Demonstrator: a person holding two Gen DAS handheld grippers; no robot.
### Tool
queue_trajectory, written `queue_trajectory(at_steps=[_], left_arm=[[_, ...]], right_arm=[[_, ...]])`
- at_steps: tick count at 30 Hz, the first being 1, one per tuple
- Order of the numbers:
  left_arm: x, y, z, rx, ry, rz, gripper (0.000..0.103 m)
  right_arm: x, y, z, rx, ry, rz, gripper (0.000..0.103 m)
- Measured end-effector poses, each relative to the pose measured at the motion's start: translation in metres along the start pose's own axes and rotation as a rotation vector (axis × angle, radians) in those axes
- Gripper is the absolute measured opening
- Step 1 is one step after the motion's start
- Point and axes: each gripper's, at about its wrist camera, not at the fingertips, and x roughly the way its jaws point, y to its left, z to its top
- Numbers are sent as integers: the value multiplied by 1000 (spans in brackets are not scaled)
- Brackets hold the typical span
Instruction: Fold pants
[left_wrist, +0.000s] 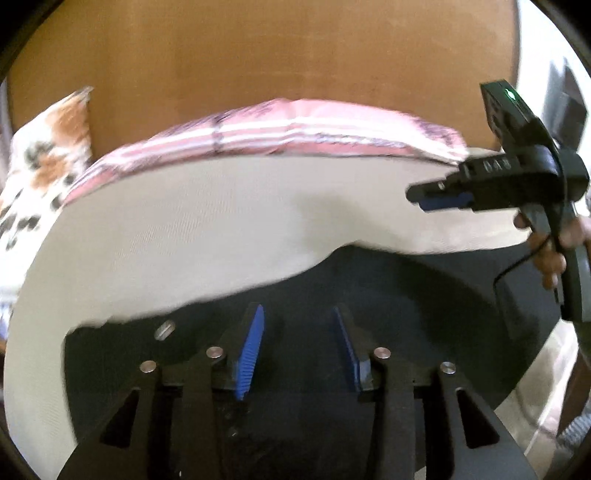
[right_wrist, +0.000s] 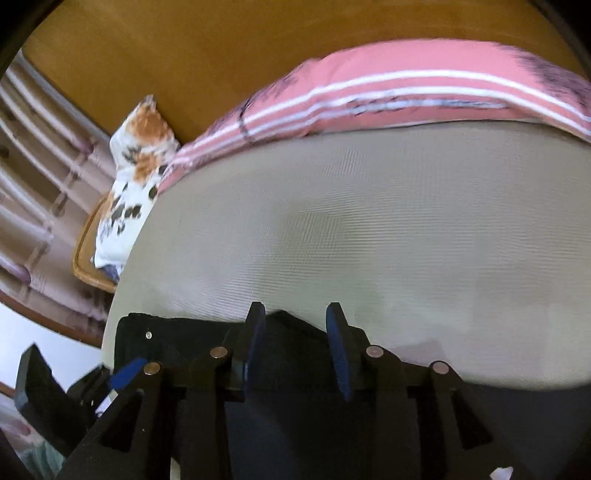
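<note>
So the dark pants (left_wrist: 332, 295) are lying flat on a bed with a cream sheet (left_wrist: 184, 229), filling the near part of both wrist views, and a small metal button (left_wrist: 164, 329) shows at about 8 o'clock from the left gripper (left_wrist: 299, 347). That gripper's blue-padded jaws stand apart right over the dark cloth with nothing pinched between them, though whether the tips actually touch the fabric I can't tell, it's all pretty blurry. The right gripper (right_wrist: 297, 347) is the same deal: jaws apart, hanging over the far edge of the pants where the dark fabric meets the sheet, nothing clamped. From the left wrist view you can also see the right gripper out at 2 o'clock, held in a hand (left_wrist: 554, 251), well clear of the left one and above the sheet. At 12 o'clock along the far side of the bed there's a pink striped blanket (right_wrist: 406, 85), and a floral pillow (right_wrist: 136, 166) sits at 10 o'clock beside it, with a brown wooden headboard (left_wrist: 258, 48) behind both.
</note>
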Motion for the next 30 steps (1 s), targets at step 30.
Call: queue_trajectory(at_steps=[30], left_arm=[[109,-46,47,-18,180,45,44]], right_arm=[[-46,-135,-48,206,-22,-323,37]])
